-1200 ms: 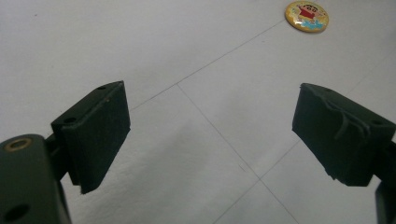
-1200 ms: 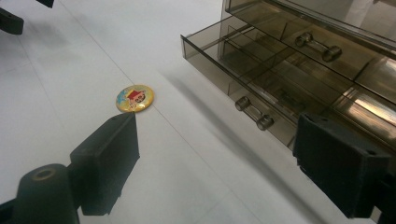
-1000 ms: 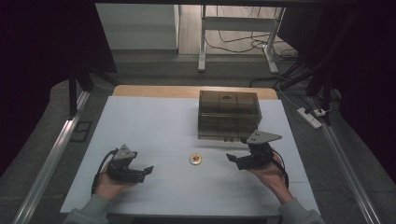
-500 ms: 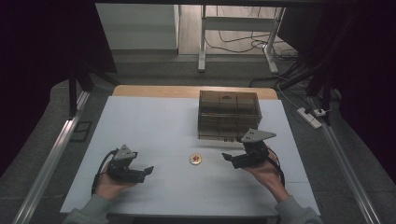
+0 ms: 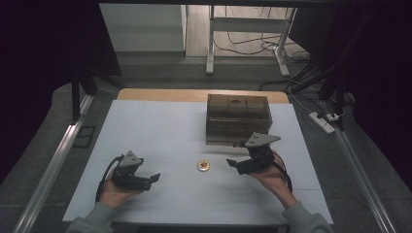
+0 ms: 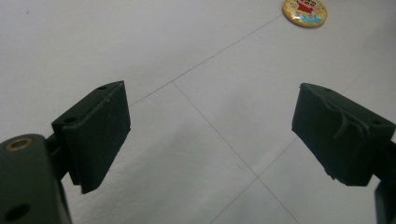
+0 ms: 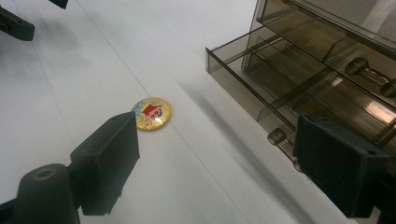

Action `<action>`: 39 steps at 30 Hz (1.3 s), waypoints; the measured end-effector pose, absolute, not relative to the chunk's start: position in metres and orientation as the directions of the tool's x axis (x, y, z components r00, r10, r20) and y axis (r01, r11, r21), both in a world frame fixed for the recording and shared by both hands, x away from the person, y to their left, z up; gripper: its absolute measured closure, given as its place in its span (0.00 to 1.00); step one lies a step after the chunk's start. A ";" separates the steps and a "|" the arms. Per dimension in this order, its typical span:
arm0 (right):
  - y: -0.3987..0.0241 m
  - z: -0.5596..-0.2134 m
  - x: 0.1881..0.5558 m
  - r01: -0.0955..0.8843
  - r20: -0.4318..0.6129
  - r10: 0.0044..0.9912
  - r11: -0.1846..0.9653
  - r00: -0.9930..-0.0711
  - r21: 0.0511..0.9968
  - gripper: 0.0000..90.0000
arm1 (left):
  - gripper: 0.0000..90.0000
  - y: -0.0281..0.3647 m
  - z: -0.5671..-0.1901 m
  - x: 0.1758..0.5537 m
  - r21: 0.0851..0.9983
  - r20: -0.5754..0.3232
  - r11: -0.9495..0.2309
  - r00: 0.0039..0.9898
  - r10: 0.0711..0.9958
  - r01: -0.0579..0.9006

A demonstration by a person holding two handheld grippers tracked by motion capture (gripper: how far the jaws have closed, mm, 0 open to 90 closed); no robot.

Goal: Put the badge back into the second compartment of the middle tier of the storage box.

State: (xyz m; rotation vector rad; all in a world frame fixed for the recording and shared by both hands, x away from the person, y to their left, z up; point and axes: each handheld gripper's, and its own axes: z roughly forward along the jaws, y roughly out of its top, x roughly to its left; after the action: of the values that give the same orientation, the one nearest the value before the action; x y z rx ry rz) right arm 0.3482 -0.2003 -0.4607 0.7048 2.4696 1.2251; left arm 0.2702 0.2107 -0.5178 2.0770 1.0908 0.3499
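A small round yellow badge point(image 5: 204, 166) with a cartoon figure lies flat on the white table point(image 5: 160, 126). Behind it stands a smoky transparent drawer box point(image 5: 237, 114); in the right gripper view the drawer box point(image 7: 327, 56) has one drawer point(image 7: 243, 60) pulled out toward me. My right gripper point(image 5: 232, 163) hovers just right of the badge point(image 7: 152, 113), open, with nothing between the jaws point(image 7: 215, 135). My left gripper point(image 5: 154, 177) rests low at the front left, open and empty point(image 6: 210, 116), with the badge point(image 6: 305, 11) well beyond its tips.
The table's wooden far edge point(image 5: 194, 95) runs behind the box. A metal rail point(image 5: 53, 165) lines the left side and another point(image 5: 359, 170) the right. A power strip point(image 5: 323, 122) and cables lie on the floor at the right.
My right gripper has edged a little to the left, closer to the badge. The left gripper and the badge have stayed put.
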 end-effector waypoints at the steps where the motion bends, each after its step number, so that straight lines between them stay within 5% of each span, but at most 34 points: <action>1: -0.198 -0.461 0.348 0.297 -0.044 0.545 0.520 -0.837 0.801 0.16 | 0.13 0.211 -0.518 0.270 0.726 -0.098 -0.355 0.599 0.795 0.589; 39: -0.157 -0.467 0.356 0.276 -0.033 0.467 0.576 -0.884 0.769 0.17 | 0.13 0.210 -0.519 0.270 0.722 -0.099 -0.362 0.605 0.790 0.590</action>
State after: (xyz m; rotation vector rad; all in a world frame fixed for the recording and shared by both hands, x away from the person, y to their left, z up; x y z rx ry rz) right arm 0.3556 -0.1571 -0.4671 0.6180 2.5766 1.1976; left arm 0.2704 0.2100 -0.5187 2.0852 1.0852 0.3426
